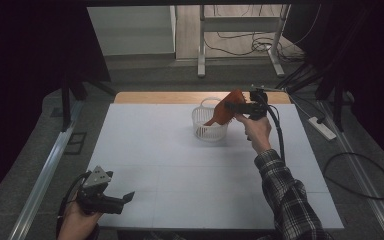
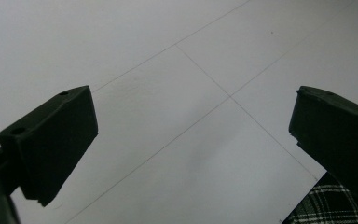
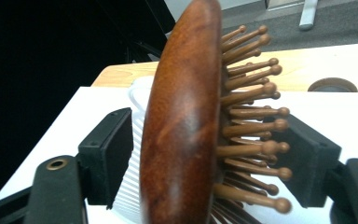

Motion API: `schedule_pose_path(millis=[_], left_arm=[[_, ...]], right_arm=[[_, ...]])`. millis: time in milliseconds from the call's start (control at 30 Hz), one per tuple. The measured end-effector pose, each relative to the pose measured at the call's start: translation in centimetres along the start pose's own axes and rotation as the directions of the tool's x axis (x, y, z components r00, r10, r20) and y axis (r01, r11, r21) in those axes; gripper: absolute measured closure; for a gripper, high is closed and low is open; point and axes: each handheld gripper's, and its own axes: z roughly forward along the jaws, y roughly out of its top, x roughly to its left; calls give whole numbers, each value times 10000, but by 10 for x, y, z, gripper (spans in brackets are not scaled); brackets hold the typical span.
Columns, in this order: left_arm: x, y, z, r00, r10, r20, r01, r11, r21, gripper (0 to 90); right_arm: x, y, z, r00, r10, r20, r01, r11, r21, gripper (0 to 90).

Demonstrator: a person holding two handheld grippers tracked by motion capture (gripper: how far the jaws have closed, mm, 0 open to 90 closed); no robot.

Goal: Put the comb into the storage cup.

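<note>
Clearly the right tongs (image 3: 205,154) stand spread around the wooden hairbrush (image 3: 186,121), which hangs tilted over the white basket (image 1: 210,125) at the counter's (image 1: 180,165) far side; the left pad stands clear of it. Dropped crooked, the brush could catch the rim, tip the basket or spill onto the counter. The left tongs (image 2: 191,135) idle, spread and empty.

No readable text, labels, brands, numbers or signs anywhere.

Wooden hairbrush (image 3: 182,126) upright between the right gripper (image 3: 209,158) jaws — left pad clear of its back, pins at the right pad, white ribbed basket (image 3: 137,154) behind, white table (image 3: 354,121).
</note>
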Motion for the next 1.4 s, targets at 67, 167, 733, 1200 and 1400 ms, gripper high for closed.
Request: schedule_pose_path(millis=[67, 167, 733, 1200, 1400], left_arm=[[0, 0, 0, 10000, 8, -2, -8, 10000, 6, 9], [0, 0, 0, 10000, 1, -3, -1, 10000, 0, 9], [1, 0, 0, 10000, -30, 8, 30, 10000, -14, 7], [1, 0, -1, 10000, -80, 6, 80, 9999, -64, 3], [2, 0, -2, 9998, -182, -41, 182, 9997, -150, 0]], right_arm=[[1, 0, 0, 9999, -109, 37, 109, 9999, 43, 234], [1, 0, 0, 9998, -211, -23, 211, 9997, 73, 214], [6, 0, -1, 9946, -1023, 148, 1015, 9937, 482, 107], [13, 2, -8, 9840, -1759, 274, 1740, 9828, 618, 84], [14, 2, -11, 9814, -1912, 150, 1899, 9798, 622, 67]])
